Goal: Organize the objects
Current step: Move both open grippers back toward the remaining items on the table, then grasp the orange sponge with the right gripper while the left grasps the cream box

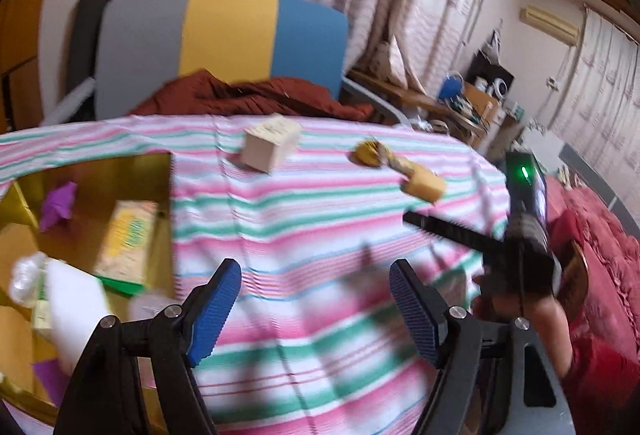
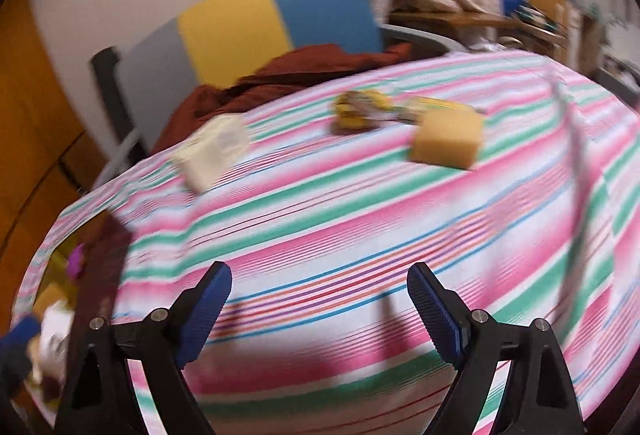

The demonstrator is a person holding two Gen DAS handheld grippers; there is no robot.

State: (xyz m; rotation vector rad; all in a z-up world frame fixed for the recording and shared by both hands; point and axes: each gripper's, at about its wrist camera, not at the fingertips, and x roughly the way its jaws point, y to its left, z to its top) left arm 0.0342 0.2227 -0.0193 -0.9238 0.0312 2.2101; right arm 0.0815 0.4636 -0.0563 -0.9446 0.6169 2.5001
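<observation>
A striped cloth covers the table [image 1: 320, 219]. On it lie a pale cube box [image 1: 269, 148], a yellow crumpled thing [image 1: 370, 153] and a yellow sponge block [image 1: 424, 185]; the right wrist view shows the same box [image 2: 212, 151], crumpled thing [image 2: 358, 109] and sponge [image 2: 446, 139]. A gold box [image 1: 132, 171] at the left holds a purple paper shape [image 1: 58, 207], a yellow-green packet [image 1: 128, 239] and white items. My left gripper [image 1: 316, 309] is open and empty above the cloth. My right gripper [image 2: 320, 309] is open and empty; it also shows at the right of the left wrist view [image 1: 524, 235].
A grey, yellow and blue chair [image 1: 224, 43] with a brown garment [image 1: 256, 95] stands behind the table. A cluttered wooden shelf [image 1: 460, 103] and a red bed cover [image 1: 600, 235] are at the right. Curtains hang behind. Both views are motion-blurred.
</observation>
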